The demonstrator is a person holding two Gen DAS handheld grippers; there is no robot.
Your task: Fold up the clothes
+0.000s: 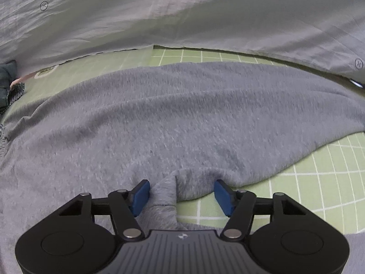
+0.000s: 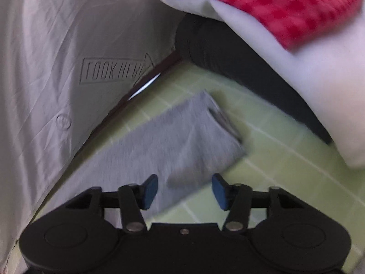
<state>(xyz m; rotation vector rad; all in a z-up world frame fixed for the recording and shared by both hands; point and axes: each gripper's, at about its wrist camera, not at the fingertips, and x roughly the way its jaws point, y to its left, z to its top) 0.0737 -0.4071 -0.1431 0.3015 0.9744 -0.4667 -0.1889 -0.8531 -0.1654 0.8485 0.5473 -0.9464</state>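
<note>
My left gripper [image 1: 181,196] is spread around a bunched edge of the grey sweater [image 1: 171,118], which fills mid-frame on the green sheet [image 1: 319,178]. Closing there may pinch several layers. My right gripper [image 2: 184,190] is spread too, over the sleeve [image 2: 182,141] at centre; the blur suggests haste, so I could miss its edge.

You have one grey fleece garment [image 1: 182,118], one green checked sheet [image 1: 319,178], one pale printed quilt [image 1: 114,29], one red checked cloth [image 2: 273,4], one dark bolster [image 2: 228,57], two grippers, left gripper [image 1: 181,197], right gripper [image 2: 184,190], each with two blue pads [image 1: 140,196].
</note>
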